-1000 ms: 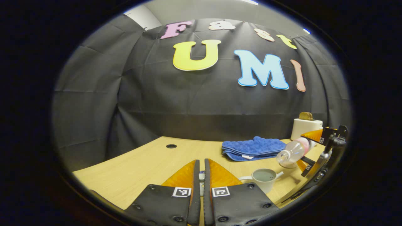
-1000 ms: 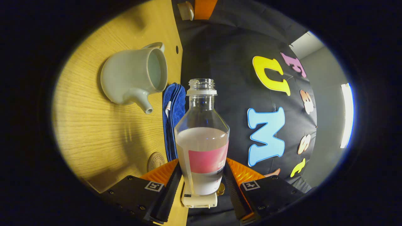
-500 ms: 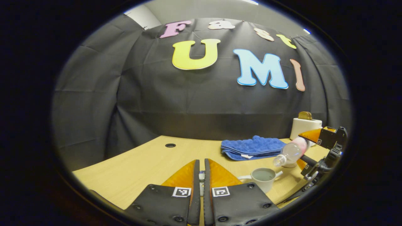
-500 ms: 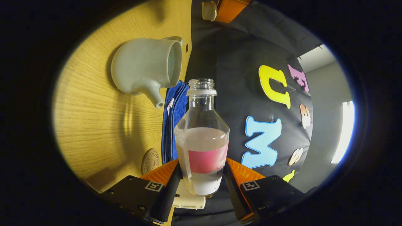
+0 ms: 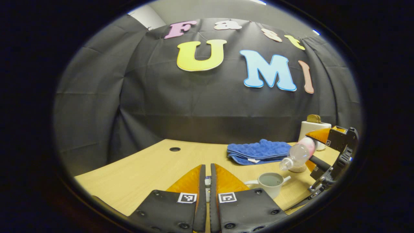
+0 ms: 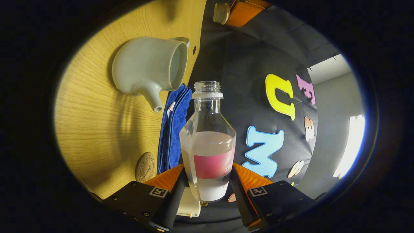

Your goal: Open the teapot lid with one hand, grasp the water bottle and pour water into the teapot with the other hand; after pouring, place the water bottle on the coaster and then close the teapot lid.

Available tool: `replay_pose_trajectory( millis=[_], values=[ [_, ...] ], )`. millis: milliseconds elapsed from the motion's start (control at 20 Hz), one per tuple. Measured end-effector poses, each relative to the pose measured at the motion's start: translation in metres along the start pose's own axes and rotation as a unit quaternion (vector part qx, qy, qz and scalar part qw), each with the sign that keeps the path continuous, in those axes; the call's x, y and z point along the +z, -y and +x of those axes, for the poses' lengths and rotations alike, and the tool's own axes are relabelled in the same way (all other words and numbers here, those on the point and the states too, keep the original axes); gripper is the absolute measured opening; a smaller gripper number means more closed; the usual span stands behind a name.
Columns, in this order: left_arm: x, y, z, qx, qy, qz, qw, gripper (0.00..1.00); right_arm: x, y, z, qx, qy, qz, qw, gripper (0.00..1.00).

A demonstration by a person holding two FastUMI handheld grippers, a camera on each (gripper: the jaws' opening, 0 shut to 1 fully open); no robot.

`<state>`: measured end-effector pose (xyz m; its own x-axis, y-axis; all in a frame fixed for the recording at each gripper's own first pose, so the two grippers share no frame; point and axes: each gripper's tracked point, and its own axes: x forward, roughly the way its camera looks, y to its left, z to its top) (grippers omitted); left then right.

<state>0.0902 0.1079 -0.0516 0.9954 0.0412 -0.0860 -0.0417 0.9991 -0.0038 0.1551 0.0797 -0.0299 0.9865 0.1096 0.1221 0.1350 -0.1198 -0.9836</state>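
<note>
- The right gripper squeezed the bottle from both sides, low in the middle of the right gripper view. That grip kept the bottle from slipping while it tipped.
- In the left gripper view, the bottle lay tilted at the right edge, its open mouth pointing down and left toward the teapot.
- The mouth was above the teapot and a bit to the right, not over the opening yet, I think. No water was coming out that I could see.
- The teapot sat open at the upper left of the right gripper view, ready for water.
- The left gripper was pinched on something small at the bottom middle, likely the lid, kept out of the way.
- The coaster waited at the lower left on the table, beside the blue cloth.
</note>
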Motion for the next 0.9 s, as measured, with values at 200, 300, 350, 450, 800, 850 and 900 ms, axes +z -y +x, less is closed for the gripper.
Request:
replay_pose_trajectory(
  millis=[200, 300, 350, 450, 800, 850, 900],
  values=[
    [0.001, 0.0, 0.0, -0.001, 0.0, -0.001, 1.0, 0.11, 0.003, 0.009, 0.001, -0.012, 0.004, -0.02, 1.0, 0.75],
    [0.0, 0.001, 0.0, -0.001, 0.0, -0.001, 1.0, 0.11, 0.002, 0.008, 0.001, -0.013, 0.006, -0.024, 1.0, 0.75],
    [0.0, 0.001, -0.001, -0.001, -0.001, -0.001, 1.0, 0.11, 0.001, 0.009, 0.001, -0.015, 0.006, -0.027, 1.0, 0.75],
    [-0.001, 0.0, -0.001, -0.001, -0.001, -0.001, 1.0, 0.11, 0.001, 0.013, 0.002, -0.019, 0.008, -0.033, 0.999, 0.75],
    [0.0, 0.0, 0.0, -0.001, -0.001, -0.001, 1.0, 0.11, 0.001, 0.015, 0.003, -0.019, 0.008, -0.041, 0.999, 0.75],
    [-0.001, 0.0, -0.001, -0.001, -0.001, -0.001, 1.0, 0.11, 0.0, 0.017, 0.004, -0.021, 0.009, -0.042, 0.999, 0.75],
    [0.0, 0.001, -0.001, 0.0, -0.001, -0.001, 1.0, 0.11, 0.0, 0.018, 0.004, -0.022, 0.009, -0.043, 0.999, 0.75]
  ],
)
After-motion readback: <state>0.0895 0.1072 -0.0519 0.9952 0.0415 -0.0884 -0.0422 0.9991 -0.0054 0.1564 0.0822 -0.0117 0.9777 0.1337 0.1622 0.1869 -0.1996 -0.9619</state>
